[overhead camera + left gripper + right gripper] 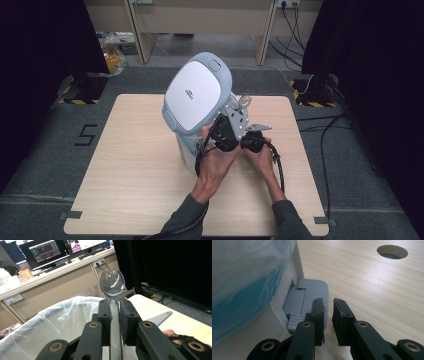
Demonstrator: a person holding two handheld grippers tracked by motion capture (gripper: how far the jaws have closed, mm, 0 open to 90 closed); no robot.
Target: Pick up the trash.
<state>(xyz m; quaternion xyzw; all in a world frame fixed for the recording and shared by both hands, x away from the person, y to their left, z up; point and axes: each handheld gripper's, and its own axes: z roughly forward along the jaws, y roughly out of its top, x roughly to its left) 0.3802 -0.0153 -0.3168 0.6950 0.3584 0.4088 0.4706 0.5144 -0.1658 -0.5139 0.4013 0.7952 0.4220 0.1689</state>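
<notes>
A white pedal bin [184, 147] stands mid-table with its lid [194, 92] swung up. A clear plastic liner [62, 315] lines its mouth. My left gripper [114, 302] is shut on the handle of a clear plastic spork [112, 283], whose head sticks up past the fingertips, just above the bin's rim. From above, the spork [244, 101] and left gripper [238, 114] sit at the lid's right. My right gripper [328, 302] is shut with nothing in it, tips down over the grey ribbed pedal [312, 297] at the bin's foot. It [251, 144] sits low beside the bin.
The wooden table [140, 170] has a round hole [392, 251] beyond the pedal. Black curtains hang left and right. A desk with monitors [47, 252] stands behind the bin. Cables [277, 167] trail from the grippers along the forearms.
</notes>
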